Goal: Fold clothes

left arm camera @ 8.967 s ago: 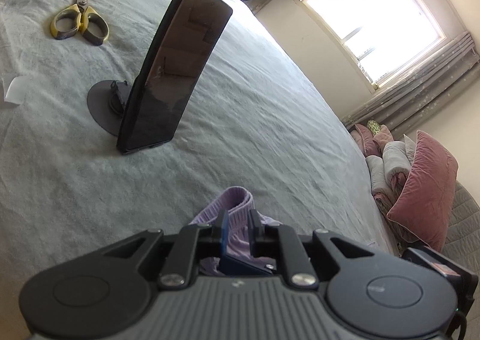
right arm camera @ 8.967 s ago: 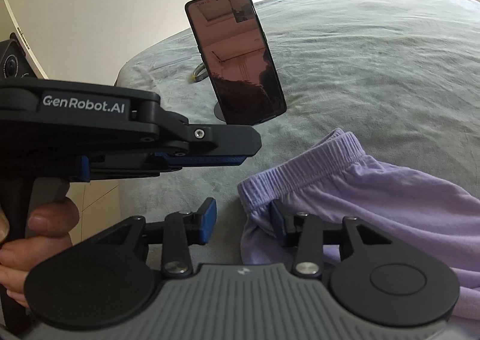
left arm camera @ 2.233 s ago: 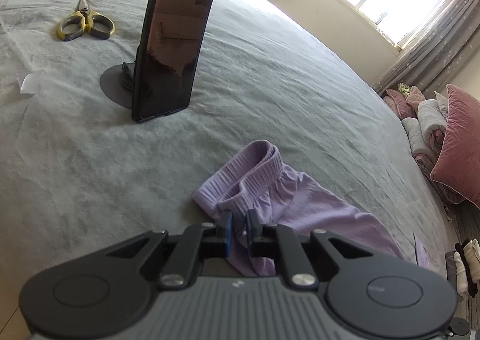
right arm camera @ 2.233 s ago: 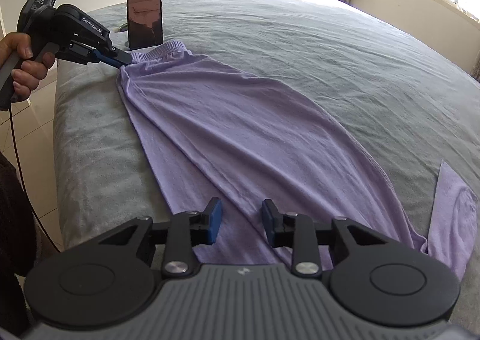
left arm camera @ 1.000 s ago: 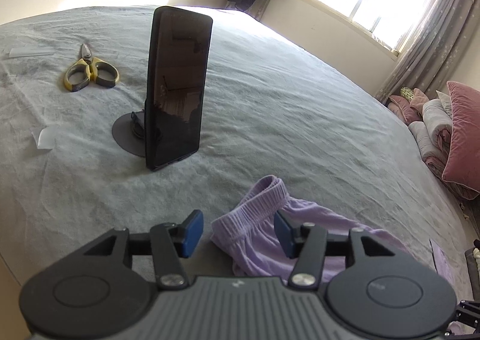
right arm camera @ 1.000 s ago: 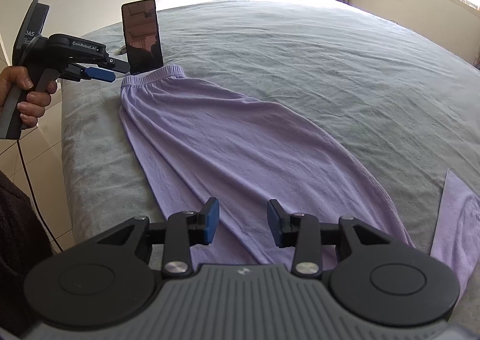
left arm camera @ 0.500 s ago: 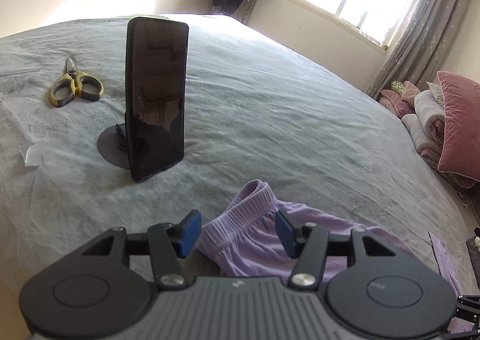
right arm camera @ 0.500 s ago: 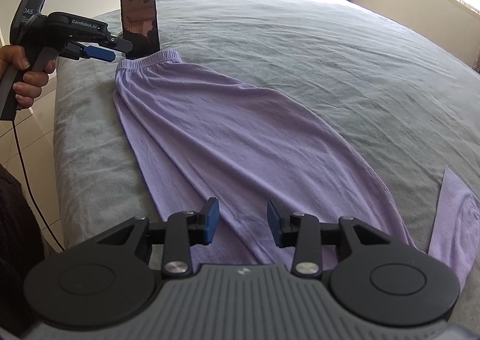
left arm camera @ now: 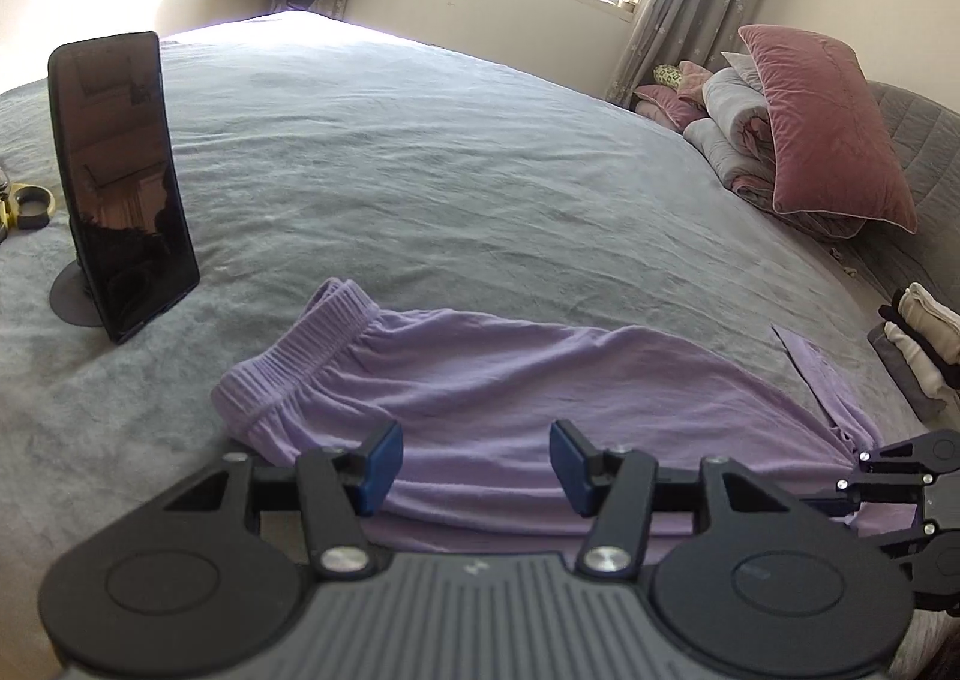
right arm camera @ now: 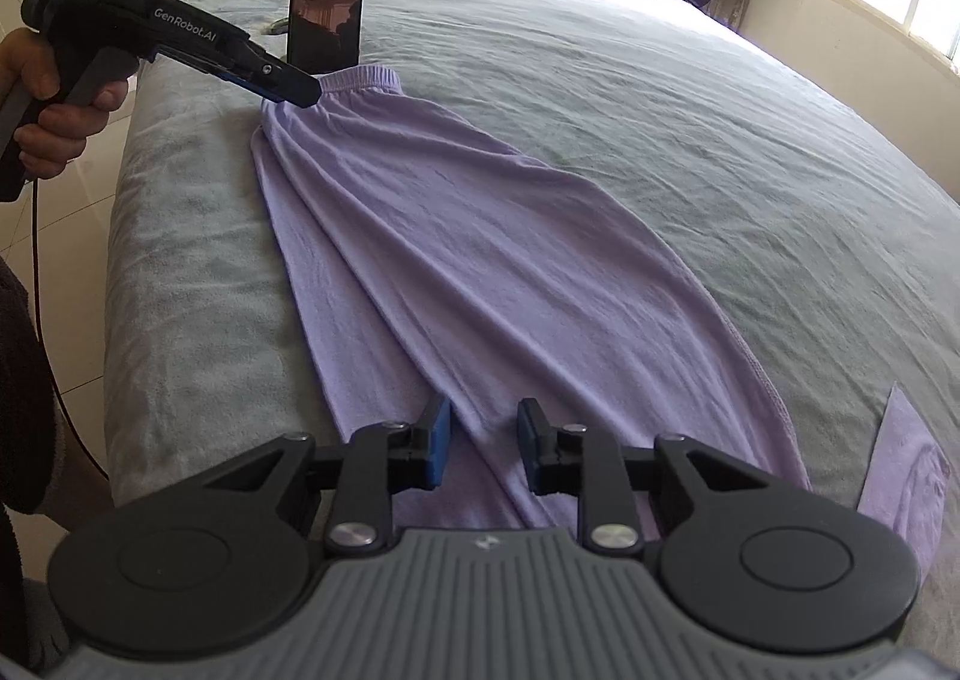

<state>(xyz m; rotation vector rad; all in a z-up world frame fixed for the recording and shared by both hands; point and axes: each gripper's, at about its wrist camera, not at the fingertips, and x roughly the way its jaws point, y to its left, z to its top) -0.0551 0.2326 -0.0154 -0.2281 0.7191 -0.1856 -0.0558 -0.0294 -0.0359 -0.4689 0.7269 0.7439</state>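
Right wrist: long ribbed-waist lilac pants, gray bedspread.

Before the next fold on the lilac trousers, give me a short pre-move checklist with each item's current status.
1. Lilac trousers lie flat along the bed: ok, some wrinkles.
2. Left gripper open above waistband end: ok.
3. Right gripper closing at leg end, fabric between jaws: ok.
4. Right pads gripping fabric: cannot tell.
5. Phone on stand clear of waistband: ok, but close.
6. Second leg aligned with the first: not ok.
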